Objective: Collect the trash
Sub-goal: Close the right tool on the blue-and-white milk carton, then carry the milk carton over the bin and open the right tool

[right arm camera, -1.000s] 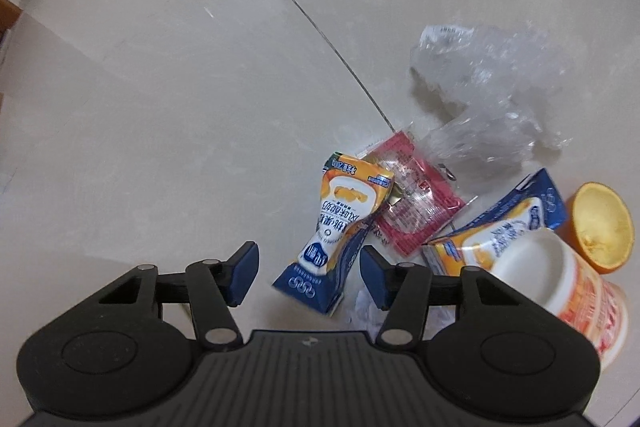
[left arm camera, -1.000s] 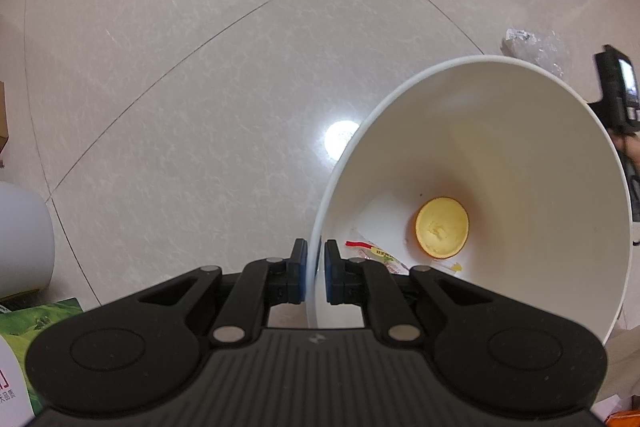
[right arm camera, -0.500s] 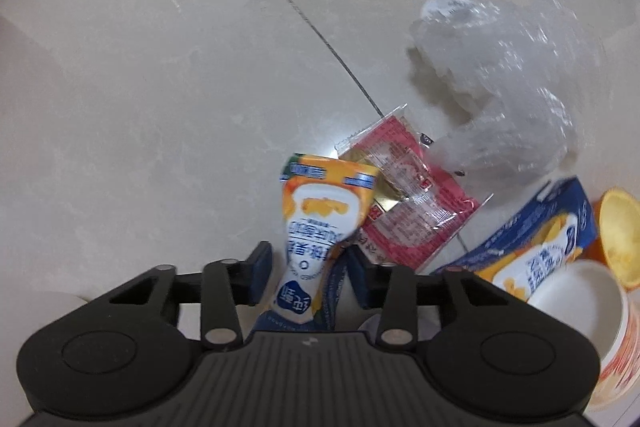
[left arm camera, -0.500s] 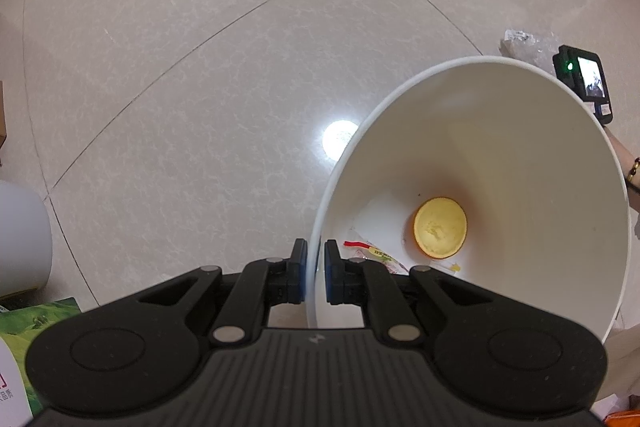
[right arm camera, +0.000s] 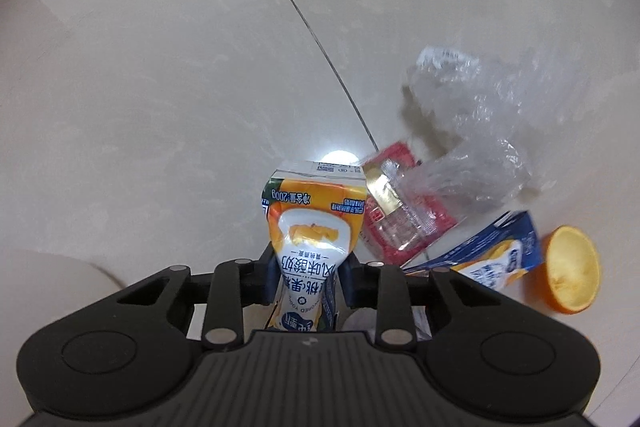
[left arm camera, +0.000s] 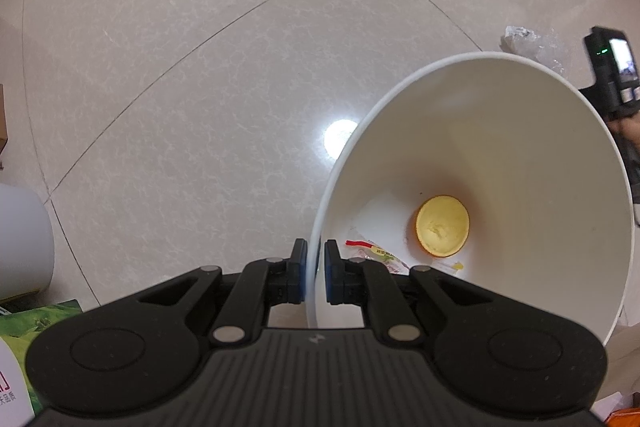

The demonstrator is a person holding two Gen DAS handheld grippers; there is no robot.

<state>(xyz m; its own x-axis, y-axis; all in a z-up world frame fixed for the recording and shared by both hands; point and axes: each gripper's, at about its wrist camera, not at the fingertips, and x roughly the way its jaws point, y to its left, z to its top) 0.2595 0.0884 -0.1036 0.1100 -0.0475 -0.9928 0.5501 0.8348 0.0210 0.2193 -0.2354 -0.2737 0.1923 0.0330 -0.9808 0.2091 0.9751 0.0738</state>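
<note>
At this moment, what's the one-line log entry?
left claw: shut on white bin rim | right claw: shut on yogurt carton | floor: plastic bag, red wrapper

I saw pale tiled floor [right arm camera: 160, 87] under me, with crumpled clear plastic [right arm camera: 472, 115], a red wrapper [right arm camera: 404, 227], a flattened blue carton [right arm camera: 492, 259] and an orange half [right arm camera: 568, 271] lying close together.

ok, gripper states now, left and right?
Left gripper: shut on the white bucket rim.
Right gripper: shut on the yogurt carton.
</note>
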